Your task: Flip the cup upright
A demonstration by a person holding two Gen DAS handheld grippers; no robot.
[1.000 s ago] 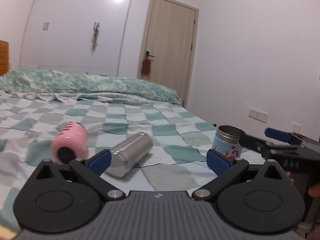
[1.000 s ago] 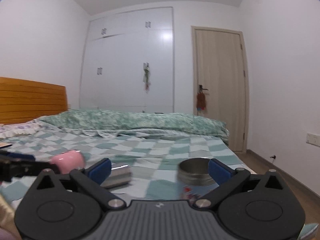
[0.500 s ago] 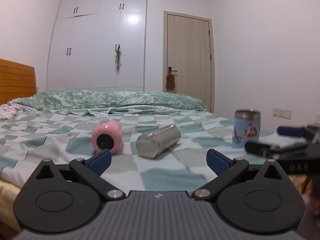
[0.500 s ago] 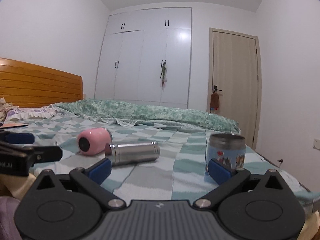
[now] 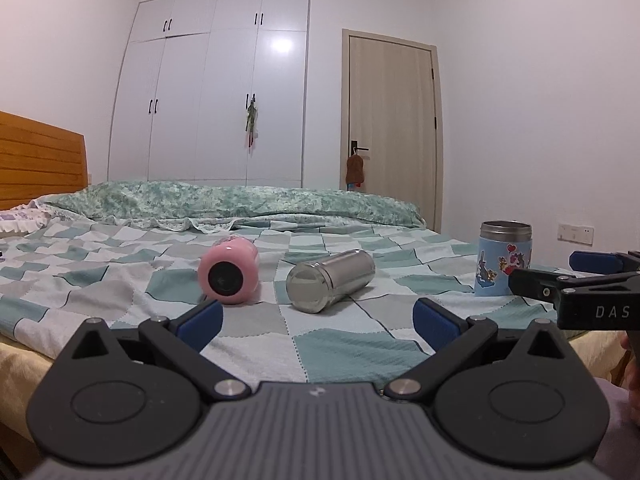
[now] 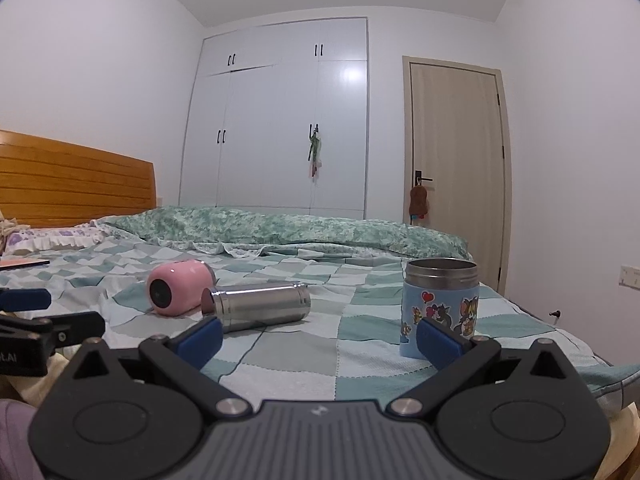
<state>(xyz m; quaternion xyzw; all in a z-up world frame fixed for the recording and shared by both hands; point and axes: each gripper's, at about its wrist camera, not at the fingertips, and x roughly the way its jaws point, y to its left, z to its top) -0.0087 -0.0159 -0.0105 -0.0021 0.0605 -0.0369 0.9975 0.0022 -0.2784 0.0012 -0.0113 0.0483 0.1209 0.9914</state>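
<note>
Bed (image 5: pixel 256 344) with green, grey and white check cover, seen low from its near edge in both wrist views. 3 cups on the cover. Pink cup (image 5: pixel 229 277) (image 6: pixel 178 289) on its side at left, dark-centred end toward the cameras. Steel cup (image 5: pixel 330 280) (image 6: pixel 260 306) on its side just right of the pink one, near it but whether touching cannot be told; closed shiny end toward the left camera, length lying across the right view. Blue cartoon cup (image 5: pixel 505 258) (image 6: pixel 441 308) upright near the right edge of the bed, steel rim and open mouth up, well apart from the other 2. Left gripper (image 5: pixel 318 322) (image 6: pixel 38 316) held short of the bed edge, blue pads (image 5: pixel 200 325) spread wide, nothing between them; pink and steel cups framed just beyond the gap. Right gripper (image 6: pixel 319 337) (image 5: pixel 560 276) likewise wide open and empty, right pad (image 6: pixel 438 340) overlapping the foot of the blue cup in view, contact not discernible. Each gripper visible at the margin of the other's view, both level with the mattress. Behind: folded green quilt (image 5: pixel 240 202), wooden headboard (image 6: pixel 76 180), white wardrobe (image 5: pixel 216 92), closed door (image 5: pixel 392 128) with a brown object hung on its handle.
</note>
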